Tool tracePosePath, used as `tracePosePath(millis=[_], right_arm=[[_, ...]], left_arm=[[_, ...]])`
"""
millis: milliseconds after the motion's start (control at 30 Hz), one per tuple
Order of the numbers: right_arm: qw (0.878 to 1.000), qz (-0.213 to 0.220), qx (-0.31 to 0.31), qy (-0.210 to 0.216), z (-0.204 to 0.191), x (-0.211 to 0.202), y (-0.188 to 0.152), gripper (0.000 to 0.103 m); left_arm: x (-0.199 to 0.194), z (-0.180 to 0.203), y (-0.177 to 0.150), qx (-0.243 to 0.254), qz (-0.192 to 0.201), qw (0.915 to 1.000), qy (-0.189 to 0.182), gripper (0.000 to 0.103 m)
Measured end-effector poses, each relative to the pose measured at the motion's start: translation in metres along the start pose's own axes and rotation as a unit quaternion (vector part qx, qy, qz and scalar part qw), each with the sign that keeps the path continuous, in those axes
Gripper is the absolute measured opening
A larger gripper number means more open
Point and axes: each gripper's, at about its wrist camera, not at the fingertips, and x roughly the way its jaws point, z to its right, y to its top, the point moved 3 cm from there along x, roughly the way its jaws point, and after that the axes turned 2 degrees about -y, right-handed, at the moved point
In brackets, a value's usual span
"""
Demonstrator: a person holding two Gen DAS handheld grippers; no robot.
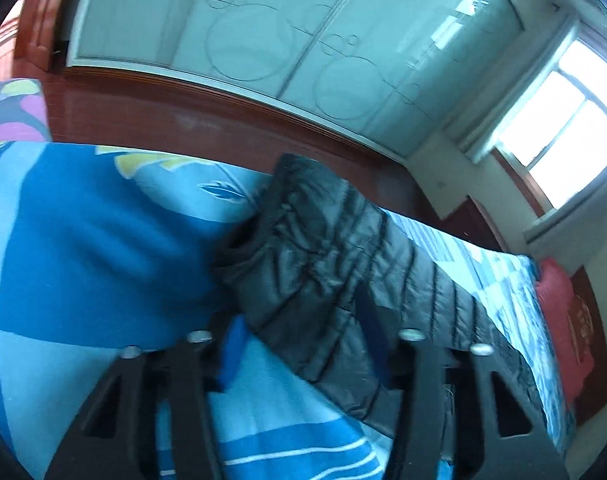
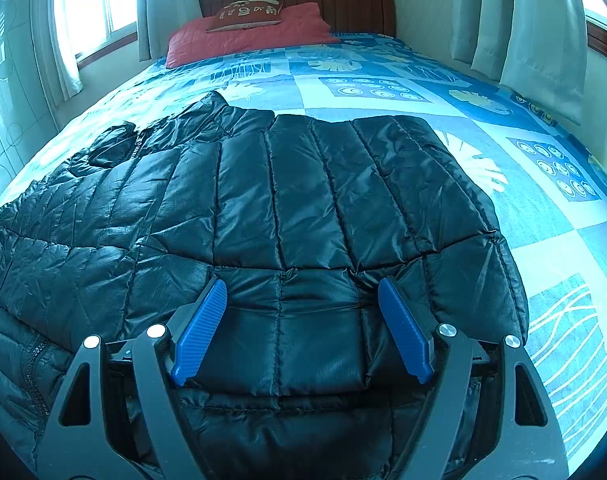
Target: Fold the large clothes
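Note:
A black quilted puffer jacket (image 2: 303,200) lies spread flat on the bed. In the left wrist view one sleeve (image 1: 323,248) of it runs between the blue pads of my left gripper (image 1: 299,312), which look pressed against both its sides; the picture is blurred. In the right wrist view my right gripper (image 2: 303,284) stands wide open low over the jacket's near edge. Its blue pads (image 2: 199,332) rest on the fabric, apart from each other, with flat quilted cloth between them.
The bed carries a blue patterned cover (image 2: 503,152), with a red pillow (image 2: 247,36) and a wooden headboard (image 2: 343,4) at the far end. Curtained windows (image 2: 87,4) flank it. A glass-door wardrobe (image 1: 303,40) with a red-brown wooden frame stands beyond the bed's side.

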Motion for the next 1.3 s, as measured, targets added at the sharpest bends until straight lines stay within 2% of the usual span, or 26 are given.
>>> tracePosePath(millis=[33, 67, 100, 167, 300, 467, 567, 600, 633, 800, 900, 967, 1133, 1300], right_arm=[[1.000, 0.000, 0.000, 0.000, 0.000, 0.000, 0.000, 0.078], [1.000, 0.000, 0.000, 0.000, 0.000, 0.000, 0.000, 0.078], [1.000, 0.000, 0.000, 0.000, 0.000, 0.000, 0.000, 0.078], [1.000, 0.001, 0.000, 0.000, 0.001, 0.000, 0.001, 0.078], [1.000, 0.002, 0.000, 0.000, 0.002, 0.000, 0.001, 0.078], [1.000, 0.002, 0.001, 0.002, 0.003, -0.001, 0.001, 0.078], [1.000, 0.003, 0.003, 0.003, 0.002, -0.002, 0.001, 0.078], [1.000, 0.003, 0.003, 0.003, 0.002, -0.002, 0.001, 0.078], [1.000, 0.003, 0.003, 0.003, 0.003, -0.002, 0.002, 0.078], [1.000, 0.005, 0.008, 0.008, 0.005, -0.002, 0.003, 0.078], [1.000, 0.007, 0.016, 0.017, 0.006, -0.002, 0.002, 0.078], [1.000, 0.008, 0.019, 0.020, 0.006, -0.002, 0.002, 0.078], [0.999, 0.010, 0.022, 0.022, 0.004, -0.002, 0.001, 0.078], [1.000, 0.009, 0.021, 0.021, 0.005, -0.002, 0.002, 0.078]], left_arm=[[0.000, 0.001, 0.001, 0.003, 0.002, 1.0000, 0.007, 0.035], [0.001, 0.003, 0.002, 0.006, 0.004, 1.0000, 0.005, 0.023], [0.003, 0.005, 0.003, 0.009, 0.002, 0.9999, -0.006, 0.015], [0.002, 0.008, 0.002, 0.015, -0.005, 0.9998, -0.012, 0.010], [-0.006, 0.024, 0.002, 0.044, 0.005, 0.9988, -0.023, 0.006], [-0.037, 0.078, -0.016, 0.121, 0.026, 0.9891, -0.080, 0.006], [-0.057, 0.132, -0.051, 0.193, 0.022, 0.9728, -0.127, 0.005], [-0.067, 0.154, -0.069, 0.221, 0.017, 0.9638, -0.148, 0.005], [-0.071, 0.166, -0.079, 0.236, 0.014, 0.9585, -0.159, 0.005], [-0.107, 0.244, -0.163, 0.328, -0.023, 0.9150, -0.234, 0.004], [-0.124, 0.279, -0.214, 0.374, -0.042, 0.8887, -0.262, 0.004], [-0.132, 0.296, -0.251, 0.405, -0.053, 0.8709, -0.273, 0.004], [-0.142, 0.330, -0.325, 0.458, -0.080, 0.8382, -0.285, 0.004], [-0.149, 0.348, -0.375, 0.491, -0.097, 0.8178, -0.284, 0.004]])
